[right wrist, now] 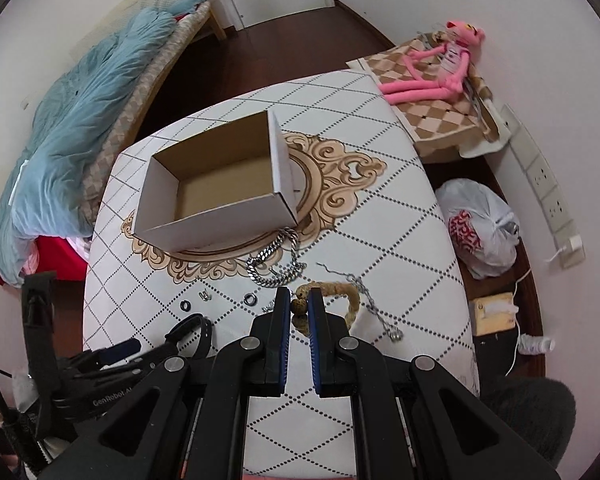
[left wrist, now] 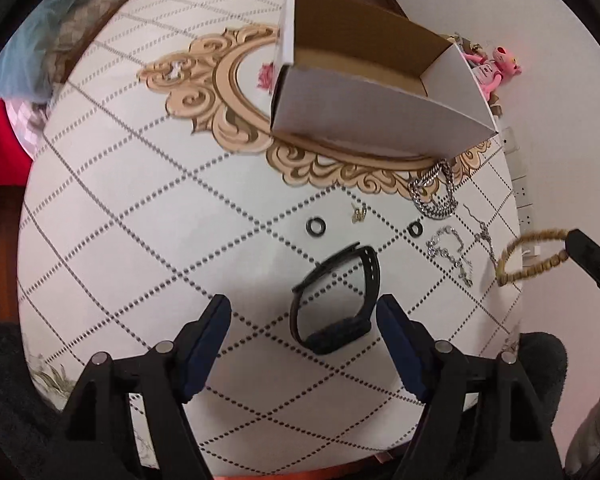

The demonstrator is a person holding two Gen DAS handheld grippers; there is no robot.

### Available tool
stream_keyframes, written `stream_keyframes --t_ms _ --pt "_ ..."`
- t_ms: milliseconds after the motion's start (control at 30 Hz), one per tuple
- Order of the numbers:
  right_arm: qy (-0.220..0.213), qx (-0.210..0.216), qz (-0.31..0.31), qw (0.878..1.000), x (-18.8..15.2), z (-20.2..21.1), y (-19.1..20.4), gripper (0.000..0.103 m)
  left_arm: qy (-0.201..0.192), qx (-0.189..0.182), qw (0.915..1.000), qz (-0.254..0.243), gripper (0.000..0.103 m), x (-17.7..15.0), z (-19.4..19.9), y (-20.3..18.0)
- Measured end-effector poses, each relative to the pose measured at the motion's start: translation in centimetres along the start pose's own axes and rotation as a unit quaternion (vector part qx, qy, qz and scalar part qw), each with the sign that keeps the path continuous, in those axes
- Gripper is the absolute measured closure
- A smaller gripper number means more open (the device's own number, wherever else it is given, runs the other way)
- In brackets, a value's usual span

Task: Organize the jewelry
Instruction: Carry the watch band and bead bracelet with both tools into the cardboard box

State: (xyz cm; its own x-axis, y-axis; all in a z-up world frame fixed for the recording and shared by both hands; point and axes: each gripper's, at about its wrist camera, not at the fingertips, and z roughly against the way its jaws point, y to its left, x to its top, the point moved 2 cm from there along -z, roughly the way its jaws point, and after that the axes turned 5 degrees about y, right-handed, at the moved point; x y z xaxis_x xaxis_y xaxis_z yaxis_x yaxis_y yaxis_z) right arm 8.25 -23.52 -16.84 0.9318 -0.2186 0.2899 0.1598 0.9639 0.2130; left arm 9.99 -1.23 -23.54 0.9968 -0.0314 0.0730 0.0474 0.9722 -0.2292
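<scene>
A black watch [left wrist: 334, 300] lies on the white patterned table [left wrist: 140, 220], between and just ahead of the fingertips of my left gripper [left wrist: 302, 302], which is open and not touching it. My right gripper [right wrist: 299, 296] is shut on a wooden bead bracelet [right wrist: 340, 290], held above the table near its right side; in the left wrist view the bracelet [left wrist: 532, 256] hangs from that finger. An open, empty cardboard box [right wrist: 216, 220] stands further back. A thick silver chain [right wrist: 276, 264], thin chains [right wrist: 376, 304], two black rings [left wrist: 315, 226] [left wrist: 414, 229] and gold earrings [left wrist: 358, 214] lie between the box and the grippers.
A pink plush toy [right wrist: 432, 64] sits on a checked cloth beyond the table's far right corner. A white plastic bag [right wrist: 480, 228] lies on the floor to the right, below wall sockets [right wrist: 548, 188]. A bed with a blue duvet [right wrist: 80, 120] stands left.
</scene>
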Motion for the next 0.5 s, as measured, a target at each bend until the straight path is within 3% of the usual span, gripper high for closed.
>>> stream_keyframes --t_ms 267,333,367,500 --pt "-0.004 -0.008 -0.005 1.000 -0.1 -0.5 0.0 0.094 0.025 0.027 0.9993 -0.010 0.034 0.7 -2.5 -0.7" --pt "-0.001 -0.009 -0.009 1.000 -0.1 -0.9 0.0 0.094 0.024 0.027 0.9992 -0.016 0.073 0.6 -2.9 -0.9" --pt "0.000 -0.009 -0.010 1.000 -0.1 -1.0 0.0 0.094 0.031 0.028 0.9990 -0.016 0.100 0.6 -3.2 -0.9" --pt "-0.003 -0.009 -0.010 1.000 0.0 -1.0 0.0 0.094 0.014 0.021 0.9995 -0.020 0.100 0.7 -3.0 -1.0"
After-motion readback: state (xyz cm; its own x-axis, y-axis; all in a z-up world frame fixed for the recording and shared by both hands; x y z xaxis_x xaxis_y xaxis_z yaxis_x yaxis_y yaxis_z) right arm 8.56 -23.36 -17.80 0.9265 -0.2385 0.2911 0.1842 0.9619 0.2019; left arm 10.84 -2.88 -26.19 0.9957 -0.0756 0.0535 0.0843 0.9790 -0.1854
